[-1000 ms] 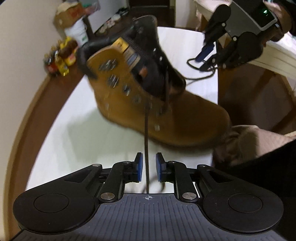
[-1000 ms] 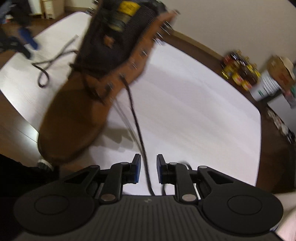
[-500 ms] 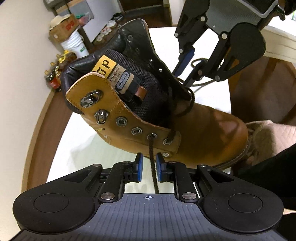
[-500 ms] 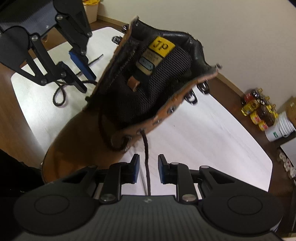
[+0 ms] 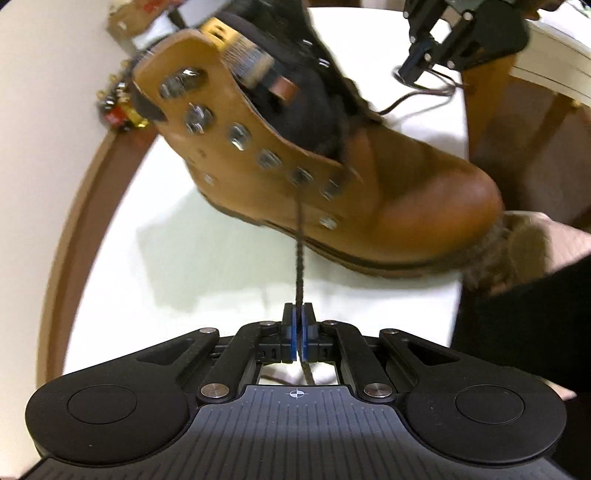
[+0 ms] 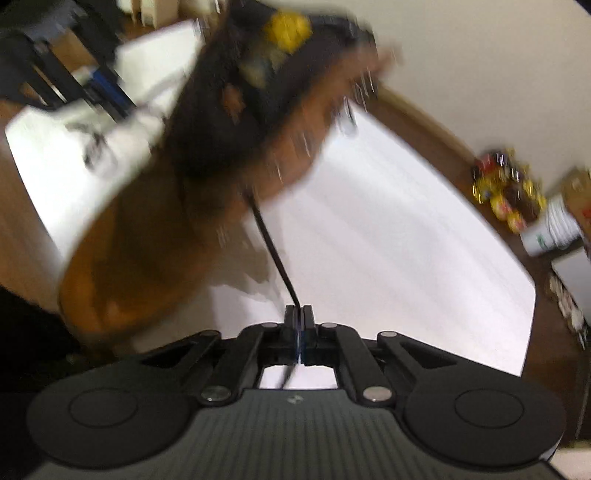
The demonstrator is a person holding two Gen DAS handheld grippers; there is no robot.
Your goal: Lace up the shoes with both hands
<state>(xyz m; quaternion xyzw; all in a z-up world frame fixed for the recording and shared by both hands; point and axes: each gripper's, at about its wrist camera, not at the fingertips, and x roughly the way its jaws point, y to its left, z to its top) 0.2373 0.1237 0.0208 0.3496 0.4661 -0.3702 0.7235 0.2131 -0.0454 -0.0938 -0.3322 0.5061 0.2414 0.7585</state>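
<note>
One tan leather boot (image 5: 306, 173) stands on the white table (image 5: 199, 266), leaning, with its open shaft toward the cameras and its rounded toe near the table edge, just beside a brown fuzzy cloth (image 5: 517, 254). Its black tongue with a yellow label (image 6: 288, 26) is seen between the two rows of metal eyelets (image 5: 269, 158). From a lower eyelet on the near side, one end of the dark lace (image 5: 300, 236) runs straight and tight to the left gripper (image 5: 297, 325), whose blue pads are pressed together on it; the jaws are closing at this moment. In the right wrist view, which is much blurred, the other lace end (image 6: 275, 254) goes from the opposite side of the boot down into the right gripper (image 6: 299, 325), and there the pads are also pinched on the lace. Half a second ago both grippers stood spread with the lace hanging loose between the pads, so both have now clamped on it. The boot also looks farther from each camera than before, and each lace end is drawn more straight. In the left view the right gripper (image 5: 419, 68) appears far behind the boot, with a slack part of lace lying on the table near it. On the floor by the wall are small bottles (image 6: 506, 192), a white bucket (image 6: 550, 232) and a cardboard box (image 6: 580, 192).
</note>
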